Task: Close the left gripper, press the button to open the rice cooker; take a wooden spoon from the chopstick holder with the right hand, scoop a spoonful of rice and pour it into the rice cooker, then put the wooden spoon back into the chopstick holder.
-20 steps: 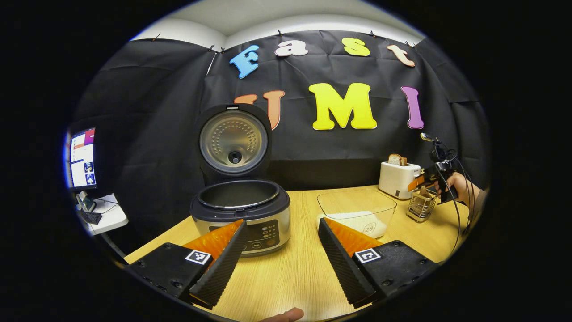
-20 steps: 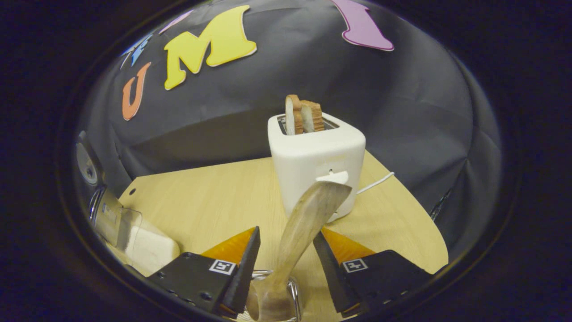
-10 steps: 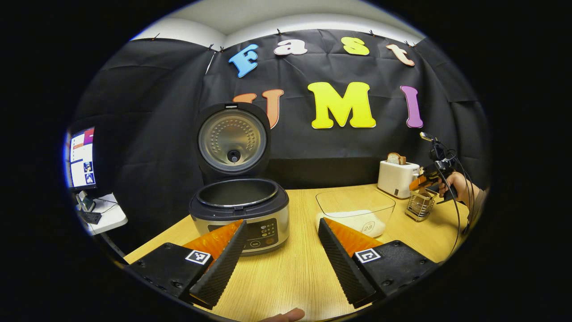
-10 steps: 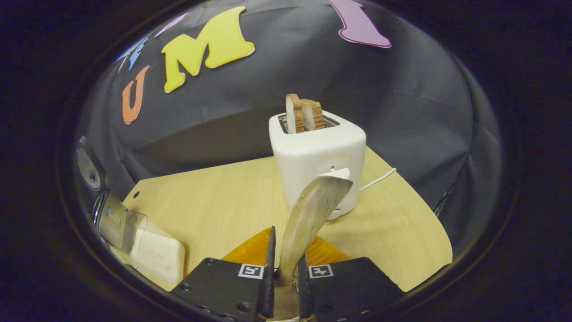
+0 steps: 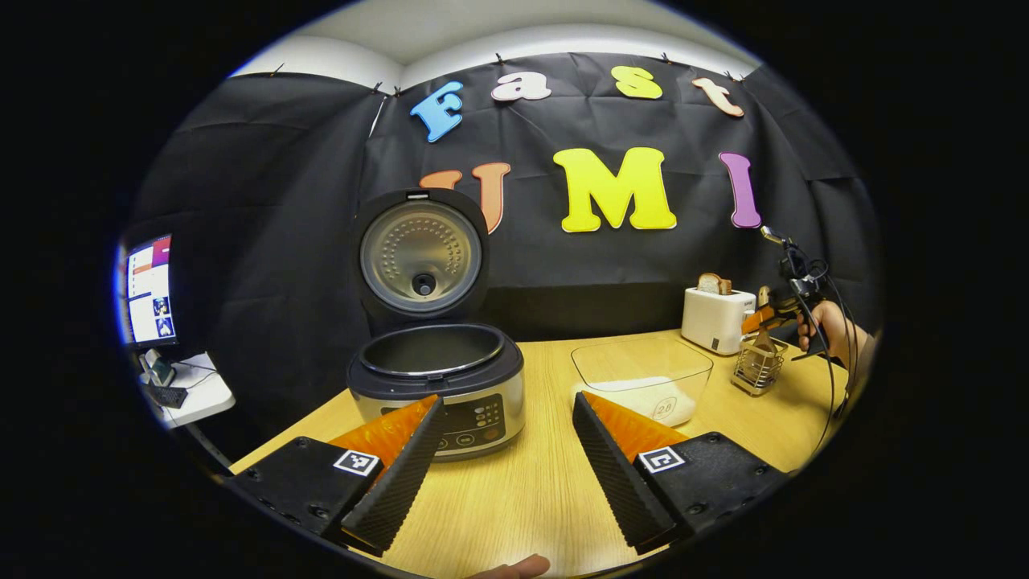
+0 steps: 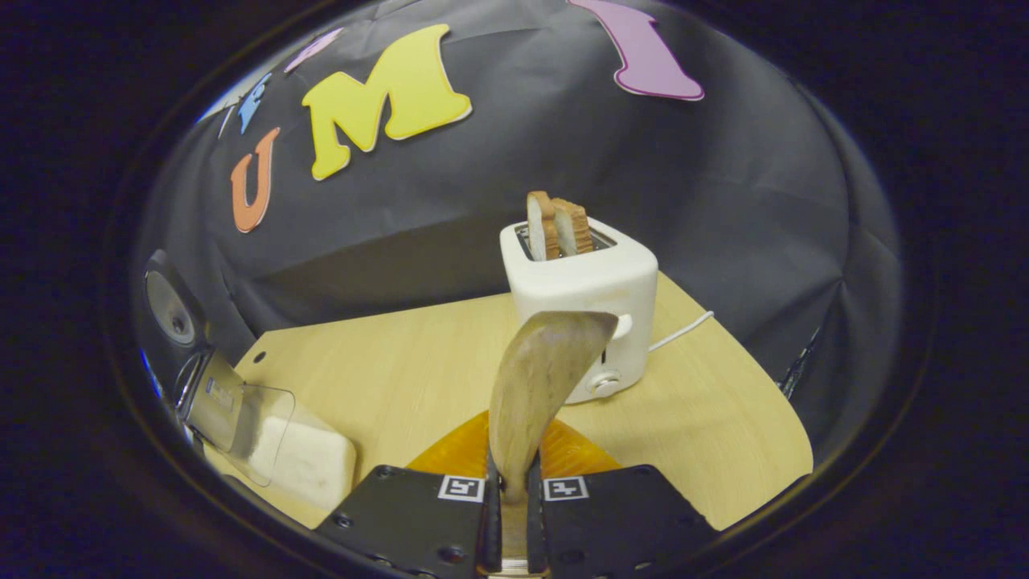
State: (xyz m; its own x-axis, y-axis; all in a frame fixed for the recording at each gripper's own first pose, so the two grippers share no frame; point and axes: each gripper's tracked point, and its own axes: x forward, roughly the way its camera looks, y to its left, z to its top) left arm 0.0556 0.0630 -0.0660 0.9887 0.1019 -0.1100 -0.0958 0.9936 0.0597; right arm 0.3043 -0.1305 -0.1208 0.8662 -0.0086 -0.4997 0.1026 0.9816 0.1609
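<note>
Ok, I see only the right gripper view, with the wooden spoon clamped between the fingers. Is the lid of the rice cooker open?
Observer: Yes. In the left gripper view the round black-and-silver rice cooker has its lid standing upright, and the inner pot looks empty.
Operator: Where is the rice?
Observer: The white rice lies in the clear plastic container, to the right of the cooker in that view, on the wooden table.
Operator: And the left gripper?
Observer: The left gripper is open and holds nothing, in front of the cooker.
</note>
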